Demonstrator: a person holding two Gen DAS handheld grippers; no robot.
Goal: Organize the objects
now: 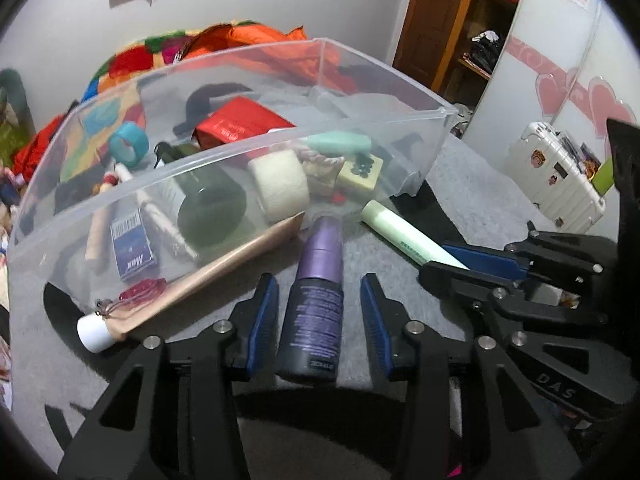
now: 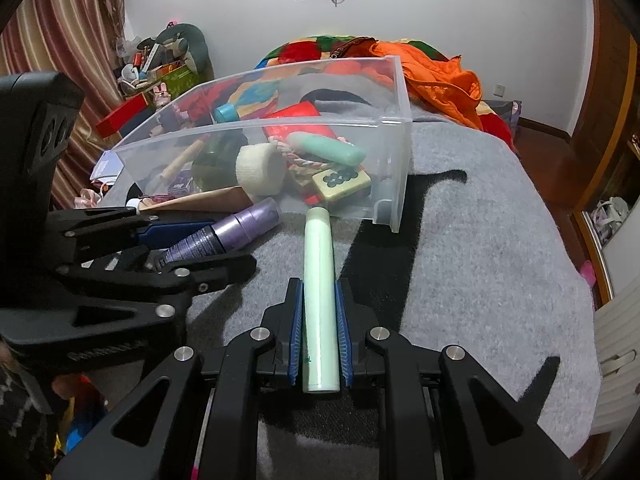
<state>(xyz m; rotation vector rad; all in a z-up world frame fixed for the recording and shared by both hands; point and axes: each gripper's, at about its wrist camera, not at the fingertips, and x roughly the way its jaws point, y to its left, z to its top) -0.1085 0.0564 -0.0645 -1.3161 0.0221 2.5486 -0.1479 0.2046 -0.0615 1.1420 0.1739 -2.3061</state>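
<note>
A clear bin (image 1: pixel 256 80) fills the middle and upper left of the left wrist view, resting on a grey blanket (image 2: pixel 480 240) and already crowded with small items: a red box (image 1: pixel 240 122), a cream roll (image 1: pixel 280 184), a teal ring (image 1: pixel 128 144) and a green tile (image 2: pixel 342 184) among them. 3 long items lie just outside its near wall, which suggests they are what remains to be sorted: a tan tube (image 1: pixel 224 272), a purple bottle (image 1: pixel 316 300) and a green tube (image 2: pixel 320 300).

The left gripper (image 1: pixel 318 320), at the lower centre of its view, stands wide open with 1 blue pad (image 1: pixel 262 320) on either side of the purple bottle and a clear gap on both sides. It looks lined up along the bottle's length so that closing would pinch the dark body, not the cap.

The right gripper (image 2: pixel 320 332), at the lower centre of its own view, has its pads pressed against the lower part of the green tube, so it has hold of it. The tube's far end points at the bin's near wall, almost touching it. Gripping near the tail leaves the long front free to clear the rim, though it may droop or swing when raised.

Both items are outside the bin, on the blanket.
</note>
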